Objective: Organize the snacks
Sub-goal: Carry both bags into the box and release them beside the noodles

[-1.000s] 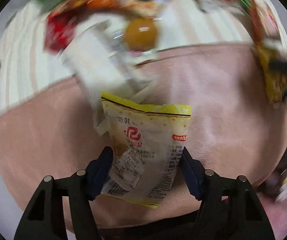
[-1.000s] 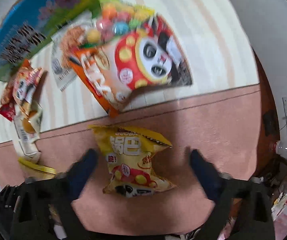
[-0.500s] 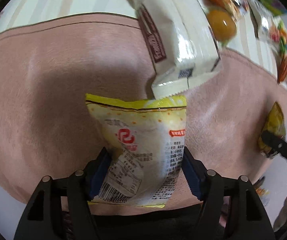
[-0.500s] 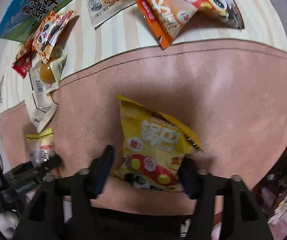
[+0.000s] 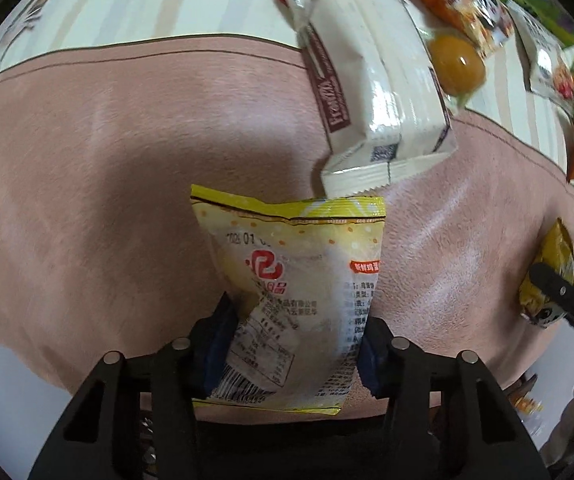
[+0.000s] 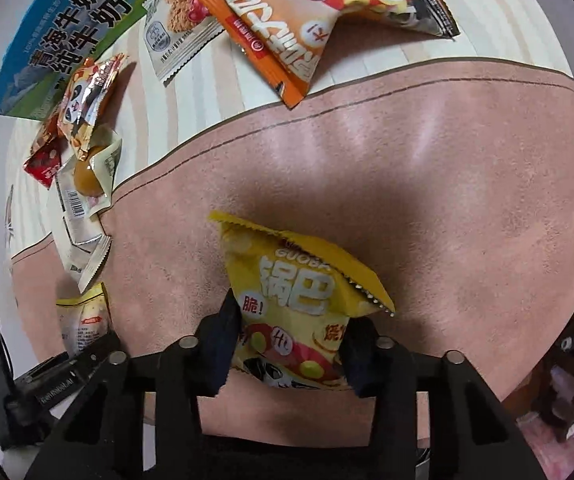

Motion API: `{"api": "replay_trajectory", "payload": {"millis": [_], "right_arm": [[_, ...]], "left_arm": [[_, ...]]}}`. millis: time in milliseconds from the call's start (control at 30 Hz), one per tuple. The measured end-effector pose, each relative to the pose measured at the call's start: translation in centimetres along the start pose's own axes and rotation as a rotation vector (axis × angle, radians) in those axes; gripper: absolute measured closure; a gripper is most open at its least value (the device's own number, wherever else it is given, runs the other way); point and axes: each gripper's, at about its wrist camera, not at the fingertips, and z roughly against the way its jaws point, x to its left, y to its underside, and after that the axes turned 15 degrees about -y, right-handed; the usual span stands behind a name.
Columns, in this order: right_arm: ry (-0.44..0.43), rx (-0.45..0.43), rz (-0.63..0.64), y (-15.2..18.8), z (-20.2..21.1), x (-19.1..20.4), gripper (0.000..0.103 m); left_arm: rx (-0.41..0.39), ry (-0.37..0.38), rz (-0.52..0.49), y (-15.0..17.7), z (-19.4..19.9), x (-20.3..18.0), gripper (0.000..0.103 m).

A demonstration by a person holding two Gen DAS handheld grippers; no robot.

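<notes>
Here the left gripper has just been closing, its jaws now pinching the pale yellow packet lying on the pink mat; beyond its jaws lies a white wrapper; the right gripper, likewise just closed in, clamps the yellow crisp bag between its jaws.

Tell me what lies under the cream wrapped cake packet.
Its lower end overlaps the top edge of the pale yellow snack packet; otherwise the cream packet rests on the pink mat and striped cloth. Anything beneath is hidden.
</notes>
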Motion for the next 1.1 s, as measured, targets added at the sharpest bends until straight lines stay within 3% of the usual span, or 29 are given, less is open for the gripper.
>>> {"api": "replay_trajectory", "payload": {"millis": [233, 433, 633, 833, 967, 1100], "right_arm": [[-0.052, 0.032, 0.061, 0.4, 1.9, 0.9, 0.062], [-0.128, 0.006, 0.116, 0.3, 5.5, 4.3, 0.063], [-0.232, -0.100, 0.204, -3.5, 11.9, 11.0, 0.063], [-0.254, -0.224, 0.301, -9.9, 15.3, 17.6, 0.063], [-0.239, -0.257, 0.332, -15.7, 14.7, 21.4, 0.063], [-0.221, -0.237, 0.330, -20.5, 12.4, 24.0, 0.063]], "left_arm": [[-0.024, 0.083, 0.081, 0.1, 3.8, 2.5, 0.054], [-0.123, 0.191, 0.093, 0.2, 10.4, 4.4, 0.054], [-0.245, 0.270, 0.045, -5.9, 19.0, 6.1, 0.054], [-0.357, 0.271, -0.009, -13.5, 24.4, 4.0, 0.054], [-0.357, 0.244, -0.017, -19.9, 24.9, 3.3, 0.054], [-0.335, 0.226, 0.016, -26.0, 23.6, 2.7, 0.054]]}}
